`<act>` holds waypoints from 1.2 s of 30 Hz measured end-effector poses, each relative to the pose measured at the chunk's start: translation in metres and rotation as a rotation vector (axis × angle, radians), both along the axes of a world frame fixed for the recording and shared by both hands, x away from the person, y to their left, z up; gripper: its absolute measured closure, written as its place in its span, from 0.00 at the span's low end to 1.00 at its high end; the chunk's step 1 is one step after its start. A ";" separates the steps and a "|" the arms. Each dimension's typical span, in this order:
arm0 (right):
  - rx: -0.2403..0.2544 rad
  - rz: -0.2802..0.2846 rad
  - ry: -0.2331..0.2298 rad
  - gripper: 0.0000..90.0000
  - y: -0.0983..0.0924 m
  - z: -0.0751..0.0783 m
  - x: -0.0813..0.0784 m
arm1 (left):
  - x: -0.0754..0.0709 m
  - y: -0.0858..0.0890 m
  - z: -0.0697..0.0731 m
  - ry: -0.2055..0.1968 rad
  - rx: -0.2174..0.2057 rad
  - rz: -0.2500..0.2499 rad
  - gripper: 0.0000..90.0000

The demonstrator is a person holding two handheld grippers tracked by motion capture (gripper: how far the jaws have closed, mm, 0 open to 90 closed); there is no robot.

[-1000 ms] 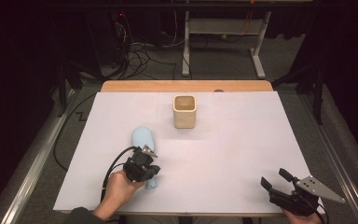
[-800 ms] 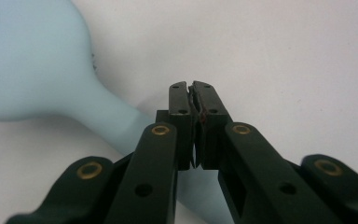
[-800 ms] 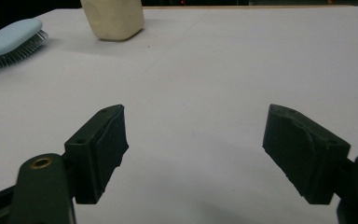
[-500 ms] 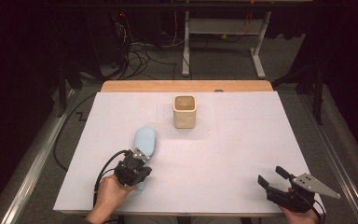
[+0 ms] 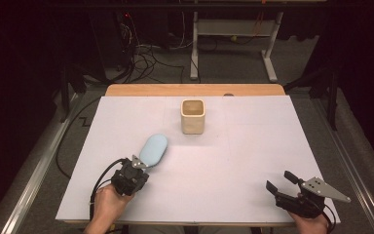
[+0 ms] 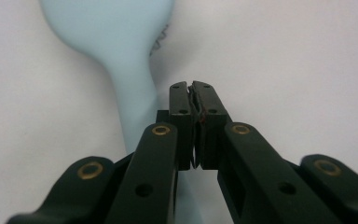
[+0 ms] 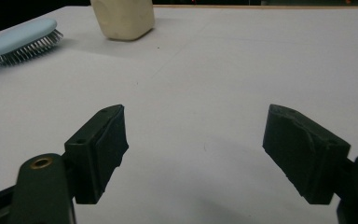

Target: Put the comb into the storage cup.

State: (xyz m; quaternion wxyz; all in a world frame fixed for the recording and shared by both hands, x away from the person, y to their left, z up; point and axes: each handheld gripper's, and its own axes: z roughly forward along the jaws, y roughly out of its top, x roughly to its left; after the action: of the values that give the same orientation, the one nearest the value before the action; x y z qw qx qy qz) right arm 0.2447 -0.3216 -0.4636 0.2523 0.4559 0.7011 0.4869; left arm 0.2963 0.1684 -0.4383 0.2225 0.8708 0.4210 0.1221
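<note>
Left gripper: black two-jaw tool, brass rivets, matte pads. Jaws pressed together with nothing between them; in the left gripper view the hairbrush handle passes just beside and beneath the closed tips, not in them. Whether the tips touch the handle cannot be told.

Hairbrush: pale blue, smooth plastic, oval head tapering to a slim rounded handle; bristles of fine metal pins face down onto the table. Head lies ahead of the left gripper, handle running back under it.

Risks, as judged: closed jaws resting by a slick, narrow handle may nudge or spin the brush instead of taking it; a grasp needs the jaws opened first and centred on the handle, or a pad may slide off its rounded side. Pins could snag the sheet if dragged.

Cup: cream, square-mouthed with rounded corners, matte, upright, farther ahead beyond the brush head.

Table: white sheet, flat, faintly creased; wooden edge at the far side.

Right gripper: well apart to the side, jaws standing wide, holding nothing.
</note>
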 end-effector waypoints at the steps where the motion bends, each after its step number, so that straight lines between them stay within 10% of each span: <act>1: -0.002 0.003 0.001 0.24 0.000 0.000 0.000 | 0.001 0.002 0.000 0.000 0.002 0.008 0.96; 21: -0.002 -0.008 0.003 0.24 -0.001 0.000 -0.002 | 0.009 0.018 0.001 -0.021 -0.021 0.063 0.95; 36: 0.001 -0.013 0.006 0.24 -0.002 -0.001 -0.002 | 0.018 0.025 0.021 -0.063 -0.034 0.080 0.59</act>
State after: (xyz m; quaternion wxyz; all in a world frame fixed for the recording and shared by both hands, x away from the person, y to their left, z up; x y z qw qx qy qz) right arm 0.2430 -0.3236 -0.4642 0.2529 0.4621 0.6986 0.4842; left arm 0.3143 0.1931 -0.4171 0.2454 0.8452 0.4501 0.1511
